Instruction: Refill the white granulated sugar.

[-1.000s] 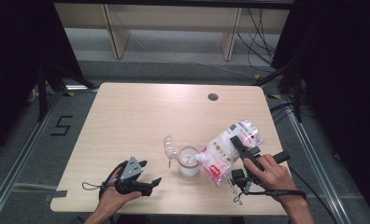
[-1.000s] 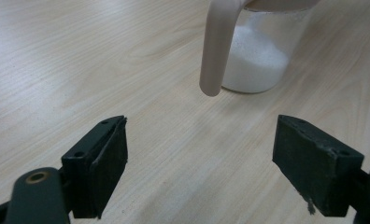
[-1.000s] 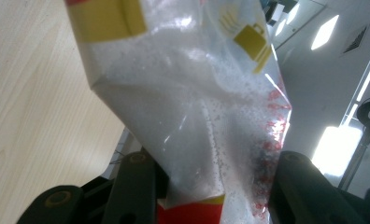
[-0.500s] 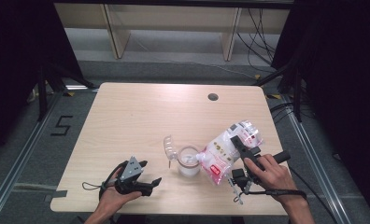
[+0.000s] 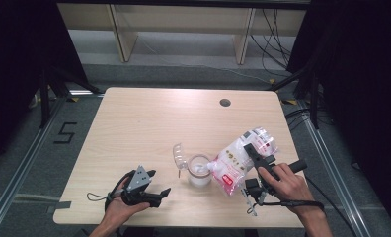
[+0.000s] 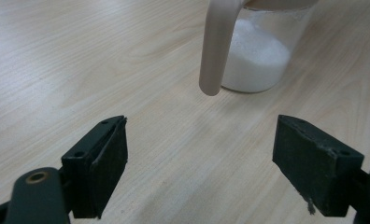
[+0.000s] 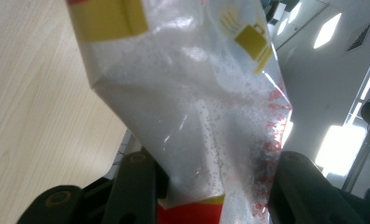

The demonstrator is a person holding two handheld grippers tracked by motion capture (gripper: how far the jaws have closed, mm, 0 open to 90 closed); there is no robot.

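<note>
A clear plastic bag (image 5: 235, 158) with red and yellow print holds white granules. It is tilted, mouth down, over a clear cup (image 5: 199, 170) partly filled with white granules. My right gripper (image 5: 253, 168) is shut on the bag's upper end, at the table's front right. In the right gripper view the bag (image 7: 188, 93) rises between both jaws of the right gripper (image 7: 206, 186). My left gripper (image 5: 159, 181) rests open on the table at the front left, apart from the cup. In the left gripper view the left gripper (image 6: 199, 135) faces the cup (image 6: 260, 56) and its curved handle (image 6: 218, 46).
The wooden table (image 5: 149, 123) has a round cable hole (image 5: 225, 102) near its far edge. Black frames and cables stand on the floor around the table. A cable trails from the right gripper near the front edge.
</note>
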